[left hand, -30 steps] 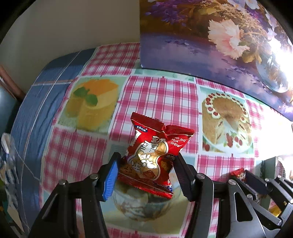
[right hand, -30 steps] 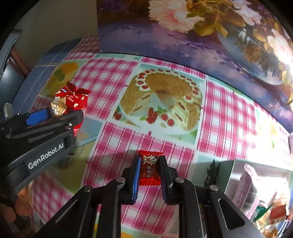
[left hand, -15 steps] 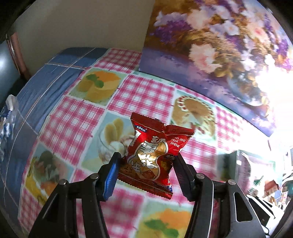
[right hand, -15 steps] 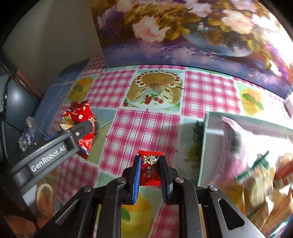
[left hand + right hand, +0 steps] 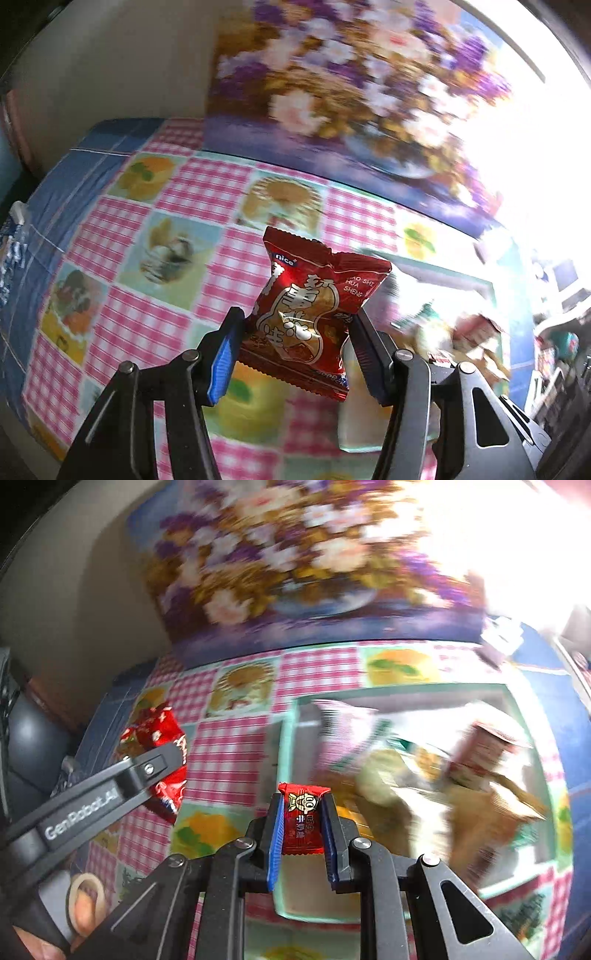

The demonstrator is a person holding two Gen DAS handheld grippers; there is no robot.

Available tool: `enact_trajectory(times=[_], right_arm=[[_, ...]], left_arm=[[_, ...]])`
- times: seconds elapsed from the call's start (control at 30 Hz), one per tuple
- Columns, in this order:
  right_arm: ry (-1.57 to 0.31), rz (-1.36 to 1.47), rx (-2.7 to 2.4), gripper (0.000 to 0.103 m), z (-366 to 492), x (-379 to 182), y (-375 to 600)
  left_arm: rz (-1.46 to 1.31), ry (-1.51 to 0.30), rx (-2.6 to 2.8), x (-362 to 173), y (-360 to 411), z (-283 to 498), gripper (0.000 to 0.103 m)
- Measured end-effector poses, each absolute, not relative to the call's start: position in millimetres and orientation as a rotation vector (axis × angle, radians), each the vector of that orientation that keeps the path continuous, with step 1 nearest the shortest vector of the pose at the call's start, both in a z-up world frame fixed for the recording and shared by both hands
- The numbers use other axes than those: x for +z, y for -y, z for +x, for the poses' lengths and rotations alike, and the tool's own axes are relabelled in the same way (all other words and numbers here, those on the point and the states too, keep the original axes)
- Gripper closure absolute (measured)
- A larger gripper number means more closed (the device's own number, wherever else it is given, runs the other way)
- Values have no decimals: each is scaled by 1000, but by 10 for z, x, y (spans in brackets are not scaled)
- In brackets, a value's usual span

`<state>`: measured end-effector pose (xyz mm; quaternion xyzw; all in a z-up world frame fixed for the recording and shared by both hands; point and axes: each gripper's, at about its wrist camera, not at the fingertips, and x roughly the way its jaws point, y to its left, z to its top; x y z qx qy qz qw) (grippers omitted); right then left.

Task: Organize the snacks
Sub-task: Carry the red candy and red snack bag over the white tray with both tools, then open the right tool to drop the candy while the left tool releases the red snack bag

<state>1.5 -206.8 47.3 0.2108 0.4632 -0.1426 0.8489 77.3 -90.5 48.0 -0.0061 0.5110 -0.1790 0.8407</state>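
The left gripper (image 5: 295, 347) pinches a red peanut packet (image 5: 314, 314) above the tablecloth (image 5: 122, 325), beside the box's (image 5: 291, 746) near-left corner. The right gripper (image 5: 302, 830) pinches a small red candy (image 5: 303, 823) over the box's left rim. Blurred snacks (image 5: 424, 768) crowd the box; a flower painting (image 5: 295, 565) walls the table's far edge.

Box (image 5: 291, 738) on the tablecloth (image 5: 236, 746), right of centre, with snacks (image 5: 424, 775) inside. Painting (image 5: 295, 554) behind the table. Packet (image 5: 314, 314) between left gripper (image 5: 295, 354) fingers, left of candy (image 5: 303, 819) in right gripper (image 5: 302, 842).
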Motion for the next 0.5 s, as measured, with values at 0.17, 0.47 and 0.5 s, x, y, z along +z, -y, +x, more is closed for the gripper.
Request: enact_trajectory(times=[0.17,0.47,0.5], right_arm=[[-982,508,-354,82,-280,368,2388],[-1027,566,-366,82,-569,129,2635],[-1026,568,-370,82,-589,115,2648]], left_arm=[[23,-1124,-428,402,1207,498,43],[54,-1203,-436,97,1442,267,43],[52,-1208,-435,68,1444,262,43]])
